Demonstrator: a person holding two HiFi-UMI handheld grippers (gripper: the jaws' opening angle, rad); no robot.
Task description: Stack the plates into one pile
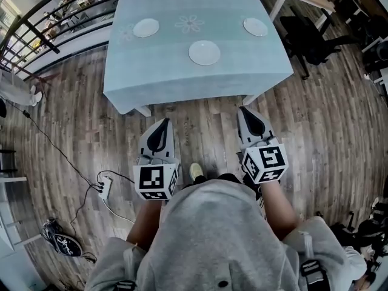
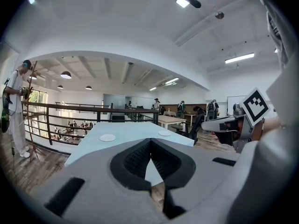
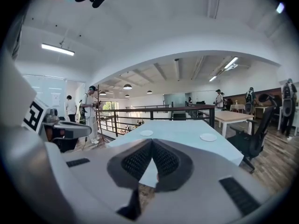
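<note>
Plates number three, all white, each lying singly on the blue-clothed table [image 1: 194,80] ahead of the person, none yet stacked. The left plate [image 1: 146,27] sits toward 11 o'clock. The middle plate [image 1: 204,53] is at 12 o'clock and nearest the table's front edge. The right plate [image 1: 255,26] sits toward 1 o'clock. All three are well apart from one another. Both tongs are held short of the table, over the wooden floor [image 1: 200,126], pointing toward 12 o'clock. The left gripper [image 1: 163,122] has its jaws closed tip to tip with nothing between them, and the right gripper [image 1: 244,110] is likewise closed and empty. On the floor at about 8 o'clock lie a white power strip [image 1: 104,187] with its cables and a dark shoe [image 1: 63,243]. A black office chair [image 1: 309,41] stands at 2 o'clock, beside the table.
</note>
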